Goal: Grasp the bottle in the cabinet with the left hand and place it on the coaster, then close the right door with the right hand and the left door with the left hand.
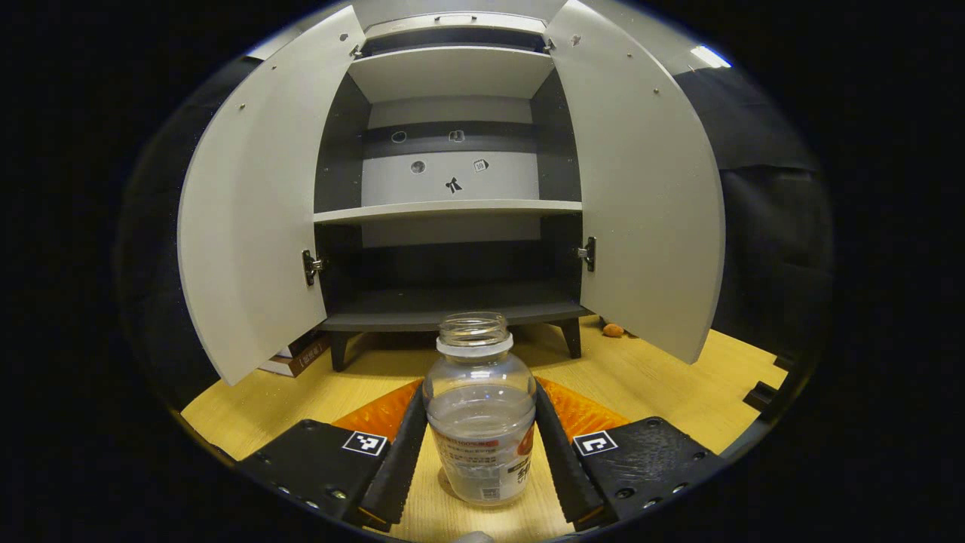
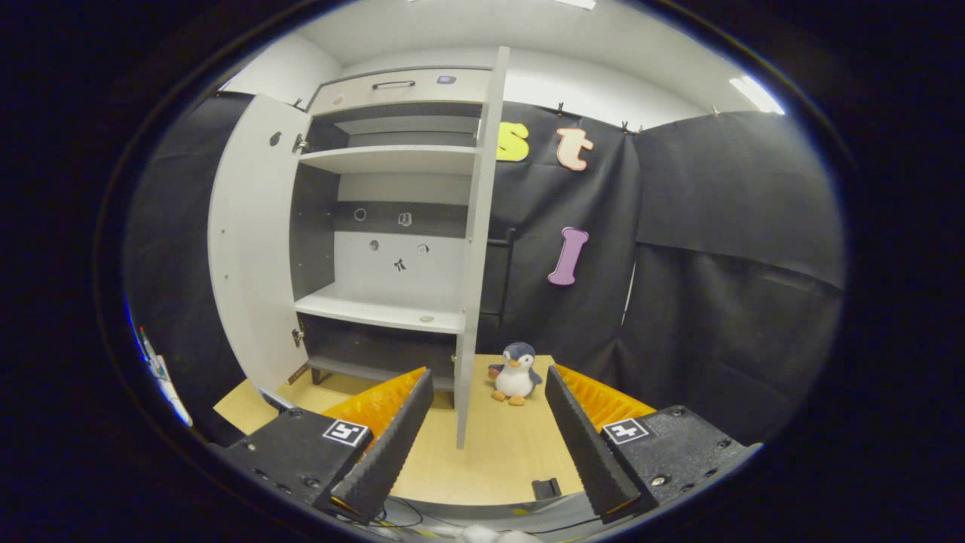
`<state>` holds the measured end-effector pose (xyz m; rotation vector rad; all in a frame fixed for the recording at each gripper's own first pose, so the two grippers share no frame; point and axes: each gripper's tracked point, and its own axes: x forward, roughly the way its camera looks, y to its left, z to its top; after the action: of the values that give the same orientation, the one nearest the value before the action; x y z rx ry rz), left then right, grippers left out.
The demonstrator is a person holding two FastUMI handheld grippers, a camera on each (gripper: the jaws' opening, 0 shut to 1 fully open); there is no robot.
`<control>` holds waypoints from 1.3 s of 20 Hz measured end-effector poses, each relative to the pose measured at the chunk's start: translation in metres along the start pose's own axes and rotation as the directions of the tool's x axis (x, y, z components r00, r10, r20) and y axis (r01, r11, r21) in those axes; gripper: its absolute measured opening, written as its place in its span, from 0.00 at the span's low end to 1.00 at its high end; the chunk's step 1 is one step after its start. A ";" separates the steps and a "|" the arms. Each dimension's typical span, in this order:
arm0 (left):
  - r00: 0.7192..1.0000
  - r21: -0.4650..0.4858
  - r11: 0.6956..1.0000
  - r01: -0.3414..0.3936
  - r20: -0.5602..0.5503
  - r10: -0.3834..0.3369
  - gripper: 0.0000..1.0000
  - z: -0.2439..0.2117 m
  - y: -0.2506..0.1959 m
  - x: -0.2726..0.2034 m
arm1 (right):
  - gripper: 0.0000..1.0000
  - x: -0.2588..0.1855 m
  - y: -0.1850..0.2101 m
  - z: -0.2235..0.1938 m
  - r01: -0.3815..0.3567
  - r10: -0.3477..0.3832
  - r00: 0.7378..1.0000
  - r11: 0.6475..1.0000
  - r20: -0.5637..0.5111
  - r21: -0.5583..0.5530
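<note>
Bottle [image 1: 480,418], clear and uncapped, is seen in the left gripper view upright between the fingers of the left gripper [image 1: 480,452], which are closed against its two sides; it is held in front of the cabinet [image 1: 452,188], above the wooden table [image 1: 663,385]; both doors, left door [image 1: 252,204] and right door [image 1: 641,188], are swung wide; the shelves are bare; in the right gripper view the right gripper [image 2: 482,430] is held wide apart with nothing between its fingers; the right door [image 2: 475,249] is seen edge-on ahead; a toy penguin [image 2: 516,373] is stood on the table [image 2: 497,452] just beside it
</note>
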<state>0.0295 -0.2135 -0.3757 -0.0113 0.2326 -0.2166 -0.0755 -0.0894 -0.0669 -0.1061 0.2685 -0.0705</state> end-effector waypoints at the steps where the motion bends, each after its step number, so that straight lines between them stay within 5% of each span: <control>1: 1.000 -0.015 1.000 0.007 -0.003 -0.007 0.75 -0.004 0.001 0.004 | 0.98 0.002 0.003 -0.002 -0.004 0.004 1.000 1.000 -0.006 -0.008; 17: 1.000 0.049 0.999 0.012 -0.014 -0.011 0.80 -0.020 0.000 0.013 | 0.98 0.012 0.014 -0.008 -0.023 0.022 0.999 0.999 -0.032 -0.022; 20: 1.000 0.057 0.998 0.015 0.001 -0.016 0.95 -0.013 0.000 0.012 | 0.96 0.013 0.014 -0.008 -0.026 0.026 0.999 0.999 -0.032 -0.019; 26: 1.000 0.049 0.999 0.020 0.011 -0.020 0.96 0.007 0.003 0.008 | 0.96 0.010 0.012 0.000 -0.026 0.026 1.000 1.000 -0.006 -0.005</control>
<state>0.0393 -0.2125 -0.3707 0.0342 0.2158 -0.2421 -0.0653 -0.0784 -0.0705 -0.1075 0.2764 -0.0443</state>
